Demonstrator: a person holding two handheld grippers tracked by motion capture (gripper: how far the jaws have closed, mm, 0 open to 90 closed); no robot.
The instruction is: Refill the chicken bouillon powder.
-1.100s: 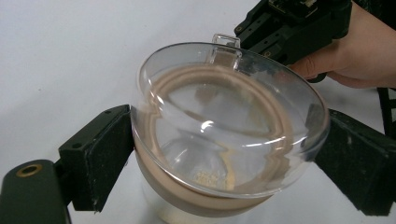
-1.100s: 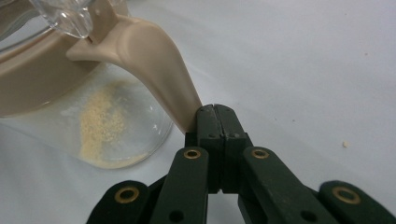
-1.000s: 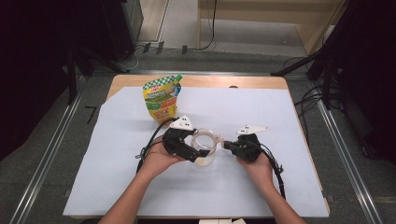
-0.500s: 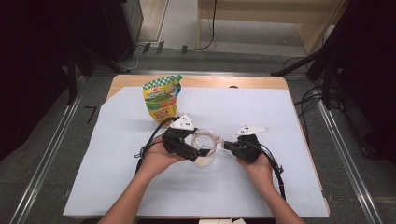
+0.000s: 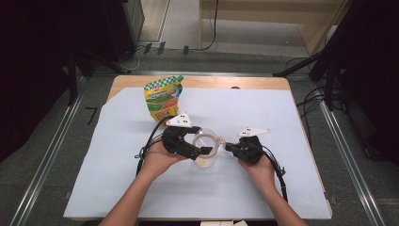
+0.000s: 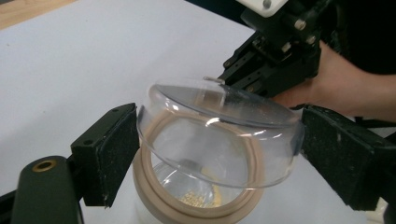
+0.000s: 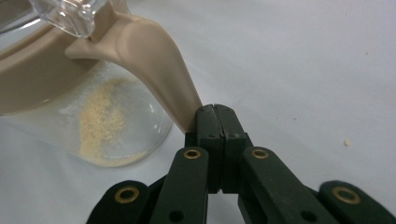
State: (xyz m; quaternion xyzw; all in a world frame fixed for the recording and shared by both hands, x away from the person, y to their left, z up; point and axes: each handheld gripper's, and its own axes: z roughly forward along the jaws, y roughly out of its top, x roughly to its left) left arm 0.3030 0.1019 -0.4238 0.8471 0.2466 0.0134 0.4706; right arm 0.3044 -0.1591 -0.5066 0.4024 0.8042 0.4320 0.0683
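Note:
A clear jar with a beige rim and a beige handle stands mid-table, with pale grains at its bottom. Its clear lid sits tilted over the rim. My left gripper reaches in from the left, and its jaws have just been closing. Both pads now touch opposite edges of the lid. From the right, my right gripper is shut on the tip of the handle. In the high view the left gripper and right gripper flank the jar.
A green and yellow pouch stands upright at the back left, on the white sheet that covers the wooden table. Cables trail from both grippers toward the front edge. Metal rails run along the floor on both sides.
The left gripper's jaws have drawn in slightly around the lid. The right hand and the jar have kept still.

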